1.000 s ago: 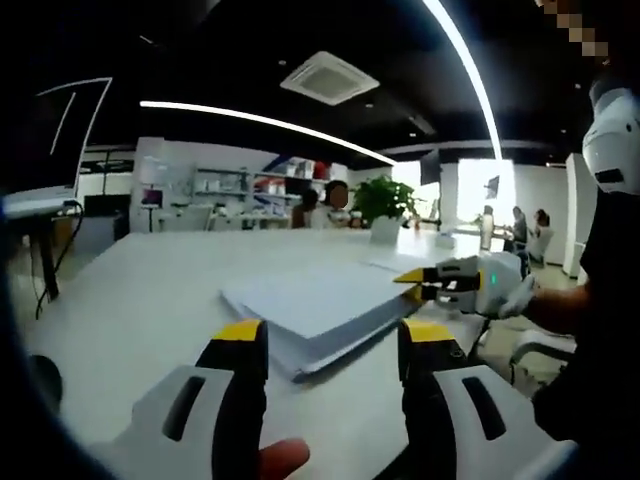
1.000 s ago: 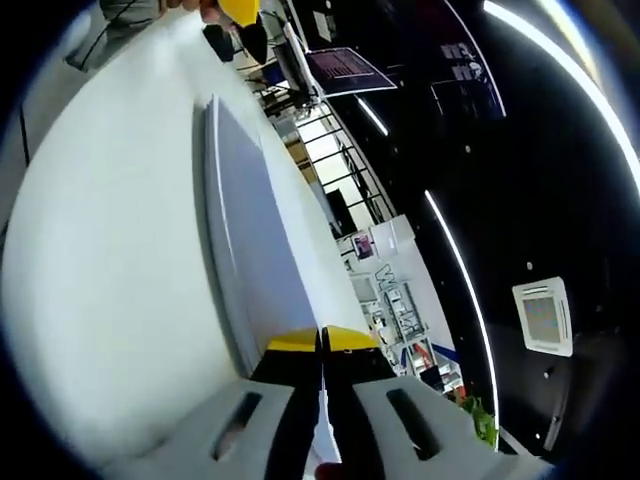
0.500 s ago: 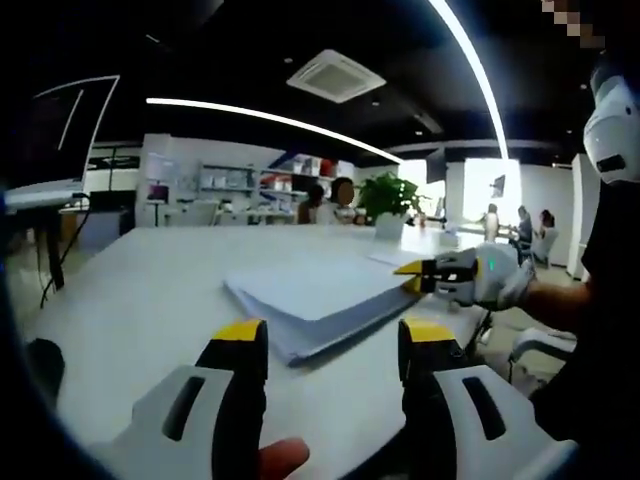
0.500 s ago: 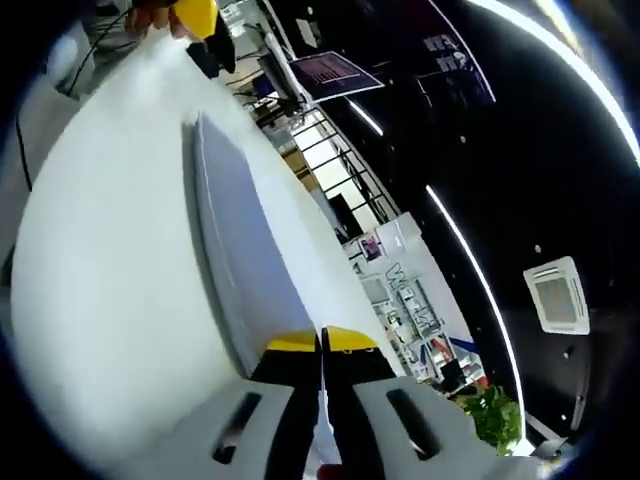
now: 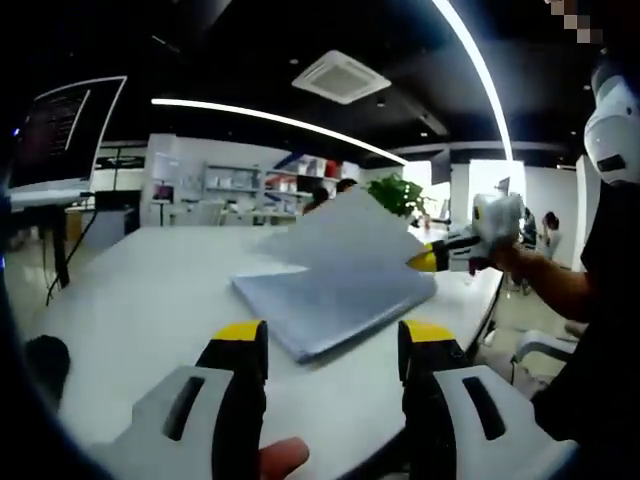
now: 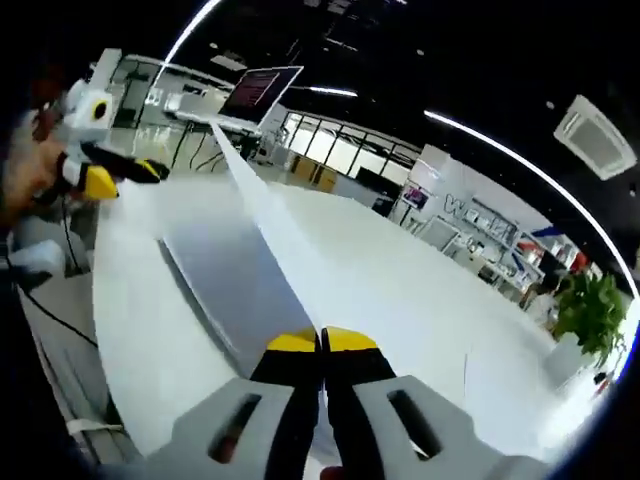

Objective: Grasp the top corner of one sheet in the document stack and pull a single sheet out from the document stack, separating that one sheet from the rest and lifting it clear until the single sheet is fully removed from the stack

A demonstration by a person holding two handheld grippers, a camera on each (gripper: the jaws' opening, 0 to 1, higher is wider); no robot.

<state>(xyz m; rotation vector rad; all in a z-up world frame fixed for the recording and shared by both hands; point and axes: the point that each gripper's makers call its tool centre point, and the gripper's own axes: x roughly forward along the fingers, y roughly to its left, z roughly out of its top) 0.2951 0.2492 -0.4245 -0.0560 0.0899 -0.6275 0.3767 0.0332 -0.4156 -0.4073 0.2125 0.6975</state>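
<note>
White paper sheet (image 5: 340,225) rose by 1 corner, pinched in my right gripper (image 6: 321,341), slanting above the grey stack (image 5: 335,305); left gripper (image 5: 330,335) gaped nearer.

A thick, flat stack of pale grey-white paper sheets (image 5: 335,310) lay at the centre of the left gripper view, square-edged on a white surface. 1 thin white sheet (image 5: 335,232) rose tilted above it toward upper centre, its right corner lifted. In the right gripper view that sheet (image 6: 262,205) ran edge-on from bottom centre to upper left, over the stack (image 6: 225,285).
</note>
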